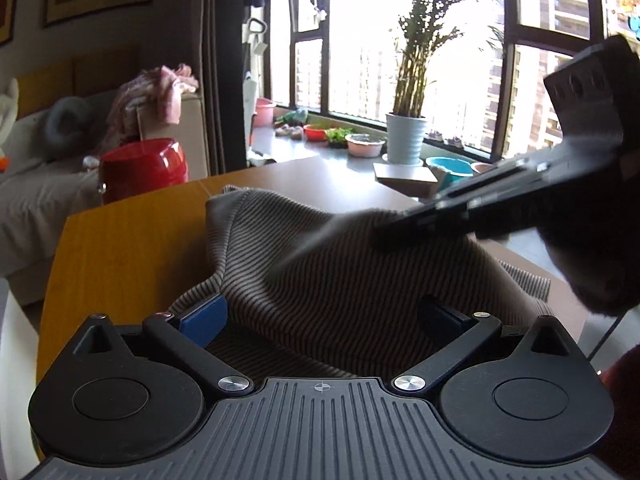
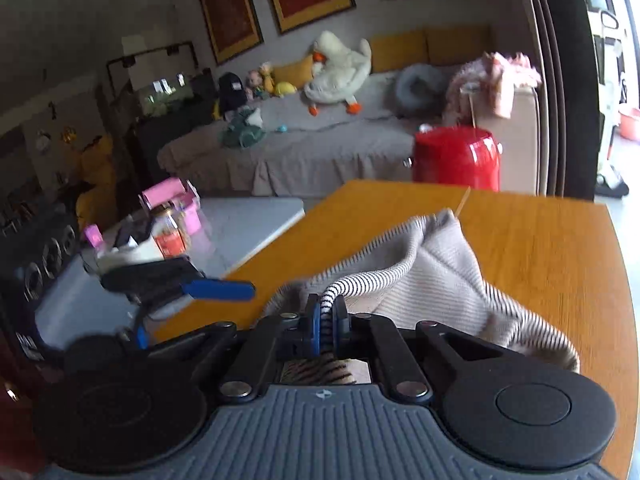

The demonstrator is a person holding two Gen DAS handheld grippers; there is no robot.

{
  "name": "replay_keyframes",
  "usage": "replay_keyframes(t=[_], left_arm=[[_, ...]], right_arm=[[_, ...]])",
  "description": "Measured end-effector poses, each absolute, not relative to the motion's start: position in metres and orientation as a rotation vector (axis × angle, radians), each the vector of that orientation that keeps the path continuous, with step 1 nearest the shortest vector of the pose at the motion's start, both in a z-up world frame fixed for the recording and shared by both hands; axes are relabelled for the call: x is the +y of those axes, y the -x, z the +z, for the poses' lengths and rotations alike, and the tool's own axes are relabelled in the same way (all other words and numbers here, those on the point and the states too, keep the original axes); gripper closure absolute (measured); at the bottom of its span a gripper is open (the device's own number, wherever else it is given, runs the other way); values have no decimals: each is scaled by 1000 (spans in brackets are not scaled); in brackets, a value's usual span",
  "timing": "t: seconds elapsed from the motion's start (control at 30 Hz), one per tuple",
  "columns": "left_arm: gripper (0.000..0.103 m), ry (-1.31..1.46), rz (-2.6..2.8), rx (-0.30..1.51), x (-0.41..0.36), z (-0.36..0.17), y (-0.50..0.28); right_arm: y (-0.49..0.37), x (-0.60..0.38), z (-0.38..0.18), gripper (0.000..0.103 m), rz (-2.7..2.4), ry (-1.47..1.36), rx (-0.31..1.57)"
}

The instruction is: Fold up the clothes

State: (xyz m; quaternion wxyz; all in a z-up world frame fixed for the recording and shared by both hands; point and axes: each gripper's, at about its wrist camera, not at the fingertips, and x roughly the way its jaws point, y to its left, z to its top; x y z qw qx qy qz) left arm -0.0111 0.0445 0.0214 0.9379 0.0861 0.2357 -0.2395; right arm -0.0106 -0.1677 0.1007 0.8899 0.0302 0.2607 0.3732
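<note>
Being pinched between the pressed-together right gripper (image 2: 325, 322), a striped garment (image 2: 432, 272) fold, left gripper (image 1: 332, 312) spread around cloth, green plants sitting in a red bowl (image 1: 316, 133).

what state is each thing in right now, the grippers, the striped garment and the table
right gripper: shut on a bunched edge of the striped garment
left gripper: jaws wide apart, cloth lying between them, pads not pressing it
striped garment: crumpled, one edge lifted, the rest draped on the wooden table
wooden table: bare around the garment
</note>
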Motion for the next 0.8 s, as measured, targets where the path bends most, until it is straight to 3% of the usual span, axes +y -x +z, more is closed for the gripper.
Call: replay_keyframes(t=[0.27,0.33,0.4,0.5,0.63,0.8], left_arm=[[0,-401,-457,333,-8,21,-26],[5,-421,-455,321,-12,20,-38],[41,-405,-454,325,-10,20,-51],[70,-305,-440,338,7,24,-73],[82,-121,-359,323,46,30,-103],[84,103,-217,294,106,30,-131]], right_arm=[[-13,-155,125,98,791,-69,519],[-19,-153,125,98,794,-75,524],[-27,-153,126,98,782,-72,520],[-40,-153,132,96,746,-61,497],[-61,-154,136,95,645,-22,448],[-90,-148,116,70,489,65,479]])
